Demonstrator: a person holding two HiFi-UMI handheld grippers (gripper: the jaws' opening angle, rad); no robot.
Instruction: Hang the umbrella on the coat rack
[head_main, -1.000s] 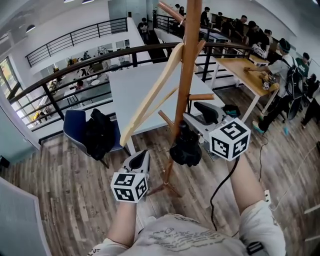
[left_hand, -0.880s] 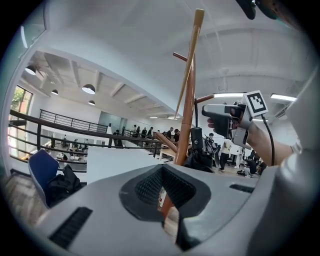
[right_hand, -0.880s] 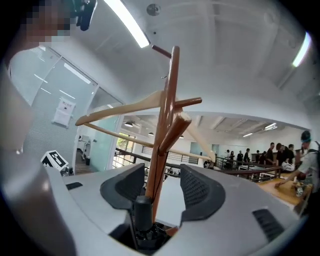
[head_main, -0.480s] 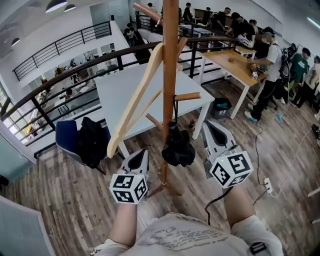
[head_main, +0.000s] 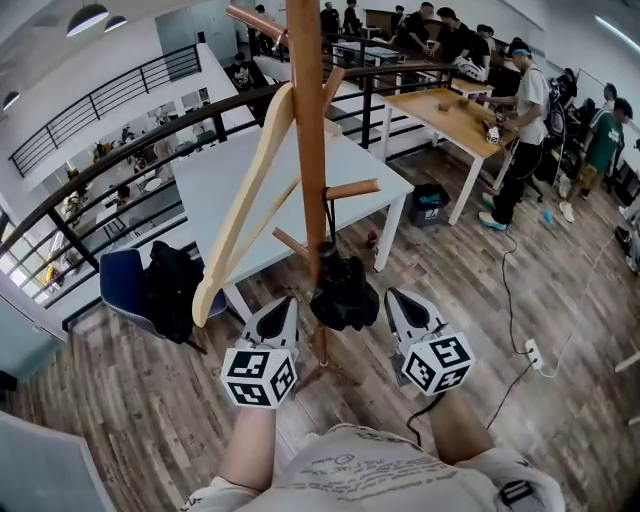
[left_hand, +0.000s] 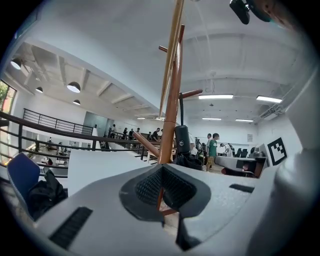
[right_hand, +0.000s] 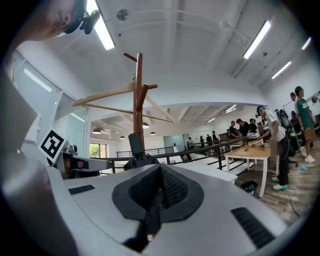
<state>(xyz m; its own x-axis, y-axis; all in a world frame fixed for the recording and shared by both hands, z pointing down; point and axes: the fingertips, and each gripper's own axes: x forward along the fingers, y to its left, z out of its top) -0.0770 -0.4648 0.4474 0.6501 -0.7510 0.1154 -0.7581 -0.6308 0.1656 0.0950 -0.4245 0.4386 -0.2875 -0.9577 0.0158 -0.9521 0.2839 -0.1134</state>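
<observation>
The black umbrella hangs by its strap from a low peg on the rack, close against the pole, and a wooden hanger hangs higher up on the rack. The left gripper and right gripper sit low on either side of the umbrella, clear of it. Both have their jaws pressed together with nothing between the pads.
</observation>
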